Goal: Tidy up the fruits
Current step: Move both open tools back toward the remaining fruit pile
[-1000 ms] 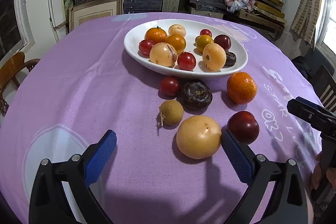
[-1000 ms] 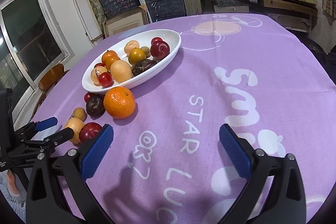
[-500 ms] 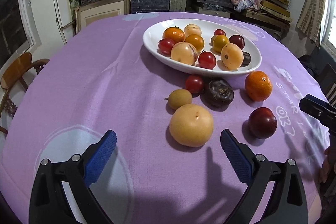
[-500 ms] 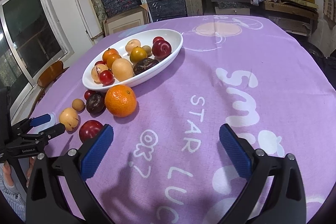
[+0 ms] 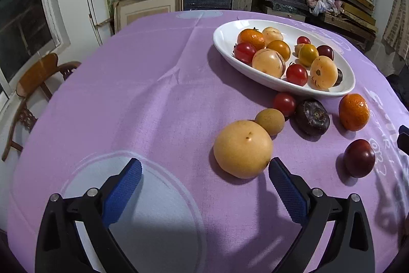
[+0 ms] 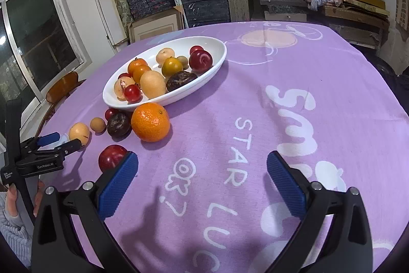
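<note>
1. Task state: the dish point(image 5: 222, 40) on the worktop point(image 5: 143, 94) already held about a dozen small fruits, red, orange, yellow and dark. Judged well over half done.
2. Six fruits lay loose on the cloth near the dish's near rim: yellow fruit point(image 5: 242, 149), small tan fruit point(image 5: 270, 120), red tomato point(image 5: 284, 103), dark wrinkled fruit point(image 5: 312, 117), orange point(image 5: 354, 112), plum point(image 5: 359, 157). The tan fruit sat just beside the yellow one; contact could not be told. The plum lay apart from the rest.
3. Left tool point(image 5: 204, 186): jaws wide open, holding nothing. It was low over the cloth, pointed toward the dish. The yellow fruit sat just ahead of the right fingertip, off the tool's centre line, not between the pads.
4. Right tool point(image 6: 202, 181): jaws wide open, empty, hovering over the printed lettering point(image 6: 240, 152). The plum showed just behind its left pad point(image 6: 118, 182), outside the gap.
5. Judgement: the left tool would need to shift right to centre on the yellow fruit before closing. Round fruit may roll if nudged by one pad.
</note>
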Motion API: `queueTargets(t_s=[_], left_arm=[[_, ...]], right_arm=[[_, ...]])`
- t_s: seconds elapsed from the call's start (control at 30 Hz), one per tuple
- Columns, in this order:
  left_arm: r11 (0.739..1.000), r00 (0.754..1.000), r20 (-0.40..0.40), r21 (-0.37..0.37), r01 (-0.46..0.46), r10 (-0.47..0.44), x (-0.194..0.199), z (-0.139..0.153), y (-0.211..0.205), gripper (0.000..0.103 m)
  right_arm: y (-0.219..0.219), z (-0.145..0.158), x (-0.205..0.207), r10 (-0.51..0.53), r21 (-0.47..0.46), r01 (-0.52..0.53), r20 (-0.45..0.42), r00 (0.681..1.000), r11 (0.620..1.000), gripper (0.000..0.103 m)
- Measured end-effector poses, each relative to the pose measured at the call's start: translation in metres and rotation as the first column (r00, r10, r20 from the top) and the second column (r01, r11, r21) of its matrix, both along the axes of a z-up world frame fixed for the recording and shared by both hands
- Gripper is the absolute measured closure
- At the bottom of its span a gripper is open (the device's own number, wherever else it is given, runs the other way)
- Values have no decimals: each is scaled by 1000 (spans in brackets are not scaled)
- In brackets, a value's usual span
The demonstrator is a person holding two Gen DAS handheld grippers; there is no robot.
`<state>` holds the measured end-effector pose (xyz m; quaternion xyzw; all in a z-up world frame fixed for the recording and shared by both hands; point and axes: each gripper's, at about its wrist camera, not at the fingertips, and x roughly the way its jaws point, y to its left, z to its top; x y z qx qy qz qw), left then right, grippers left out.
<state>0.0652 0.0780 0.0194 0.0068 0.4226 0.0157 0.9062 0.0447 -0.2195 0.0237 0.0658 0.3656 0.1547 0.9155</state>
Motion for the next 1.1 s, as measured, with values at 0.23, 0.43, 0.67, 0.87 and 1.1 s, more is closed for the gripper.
queueTargets(t_s=[0.23, 0.43, 0.67, 0.87, 1.1], left_arm=[[993, 994, 71, -84, 88, -82, 0, 7, -1, 3], [986, 990, 49, -98, 136, -132, 5, 5, -7, 26], [983, 990, 47, -124, 138, -133, 3, 4, -5, 28], [986, 992, 35, -111, 122, -119, 5, 3, -5, 28], [988, 995, 25, -114, 102, -100, 5, 2, -3, 28]], right_arm=[[28, 9, -14, 108, -79, -102, 74, 991, 992, 4], [31, 11, -15, 108, -93, -100, 87, 990, 991, 4], [28, 9, -13, 109, -76, -104, 71, 991, 992, 4], [37, 8, -11, 153, -79, -148, 64, 986, 986, 4], [58, 9, 28, 156, -139, -153, 11, 988, 978, 4]])
